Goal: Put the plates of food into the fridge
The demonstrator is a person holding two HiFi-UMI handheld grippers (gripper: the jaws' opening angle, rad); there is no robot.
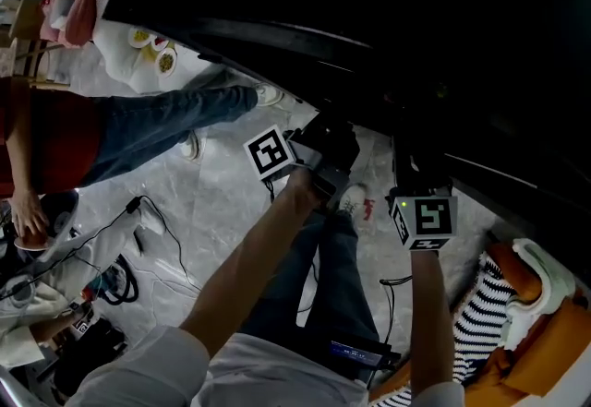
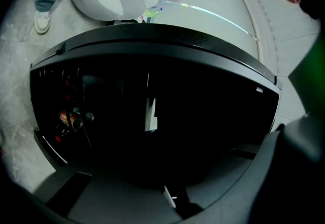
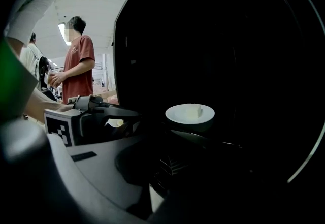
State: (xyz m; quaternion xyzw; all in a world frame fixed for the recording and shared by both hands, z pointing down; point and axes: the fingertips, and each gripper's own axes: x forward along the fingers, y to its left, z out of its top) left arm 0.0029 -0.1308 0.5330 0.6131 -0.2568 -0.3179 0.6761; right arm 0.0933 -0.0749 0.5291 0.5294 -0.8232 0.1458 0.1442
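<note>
Plate of food sits on fridge shelf ahead of right gripper, apart; its jaws too dark to judge, left gripper jaws pressed together; better back out level, clearing shelf

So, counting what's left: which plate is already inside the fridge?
The white plate with pale food, in the dark fridge interior; the other plates sit on the white table outside.

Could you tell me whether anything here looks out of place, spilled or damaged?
Nothing looks spilled or damaged. The white plate appears to sit level inside the dark fridge, with its food still on it. The only untidy thing is the loose cables strewn over the floor at the head view's left.
</note>
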